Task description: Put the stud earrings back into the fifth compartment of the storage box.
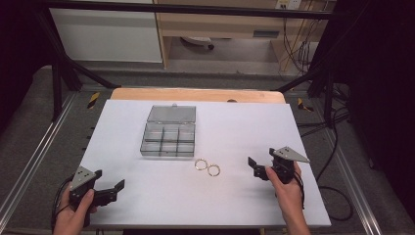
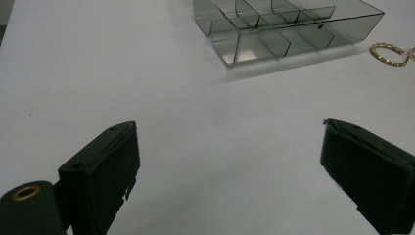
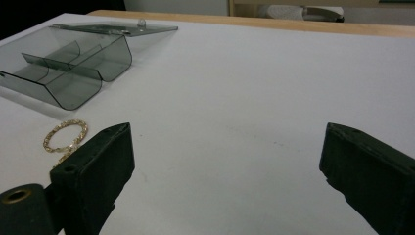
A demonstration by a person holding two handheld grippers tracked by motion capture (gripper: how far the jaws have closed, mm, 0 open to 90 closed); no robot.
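Two gold rings (image 1: 207,167) lie flat on table (image 1: 235,132), touching, just in front of open box (image 1: 168,138). Left gripper (image 1: 108,187), right gripper (image 1: 260,169): both spread wide, empty. Rings likely light, thin, stiff, slippery; pinch across rim, one at a time.

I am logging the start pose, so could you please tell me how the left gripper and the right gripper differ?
The left gripper sits near the table's front-left corner; the right gripper is at the right, farther up. The rings lie nearer the right gripper than the left gripper. Both are hand-held, open and holding nothing.
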